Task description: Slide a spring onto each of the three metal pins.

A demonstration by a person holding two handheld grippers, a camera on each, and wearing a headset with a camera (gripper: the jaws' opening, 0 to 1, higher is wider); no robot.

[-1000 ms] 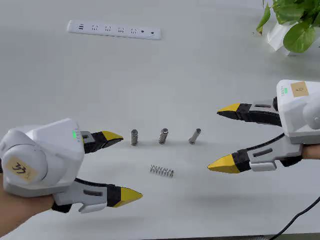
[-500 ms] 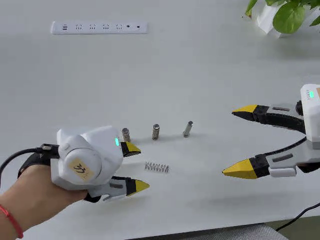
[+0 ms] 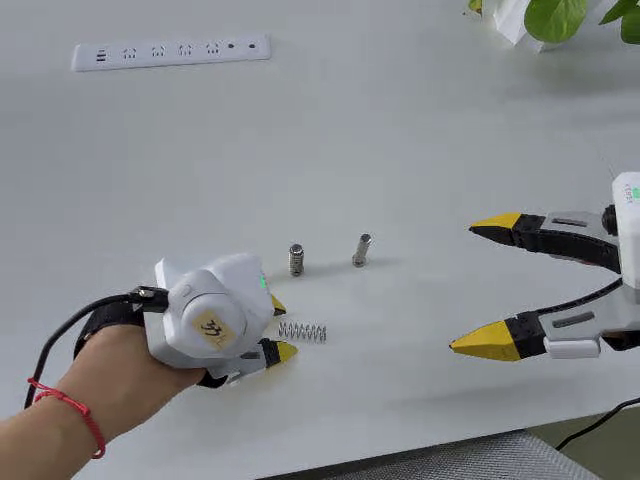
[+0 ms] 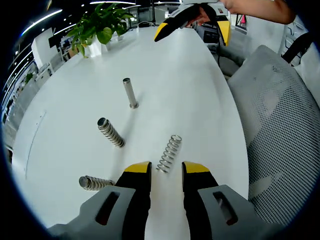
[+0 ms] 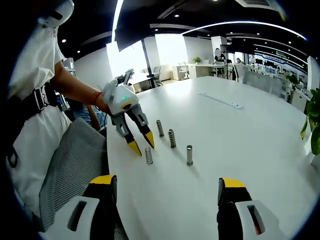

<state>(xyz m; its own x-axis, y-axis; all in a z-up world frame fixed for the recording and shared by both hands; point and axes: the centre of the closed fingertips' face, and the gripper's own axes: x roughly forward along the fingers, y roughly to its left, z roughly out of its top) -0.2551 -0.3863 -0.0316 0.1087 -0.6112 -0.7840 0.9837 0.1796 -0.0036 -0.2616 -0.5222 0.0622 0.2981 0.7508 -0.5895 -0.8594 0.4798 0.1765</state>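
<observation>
Three metal pins stand in a row on the white table. The nearest pin [image 4: 95, 183] and the middle pin [image 3: 296, 260] each carry a spring, while the far pin [image 3: 362, 250] is bare. A loose spring [image 3: 303, 331] lies flat in front of the row. My left gripper [image 3: 280, 328] is low over the table, open with a narrow gap. Its yellow tips sit at the near end of the loose spring [image 4: 169, 153] and hold nothing. My right gripper [image 3: 480, 285] hovers wide open and empty well to the right of the pins.
A white power strip [image 3: 170, 50] lies at the far left of the table [image 3: 420, 130]. A potted plant [image 3: 560, 15] stands at the far right corner. The table's front edge and a grey mesh chair [image 4: 280, 115] are close behind the left gripper.
My left gripper has moved right to the loose spring and narrowed its jaws, now covering the leftmost pin in the head view. The right gripper has barely moved; the head camera shifted.
</observation>
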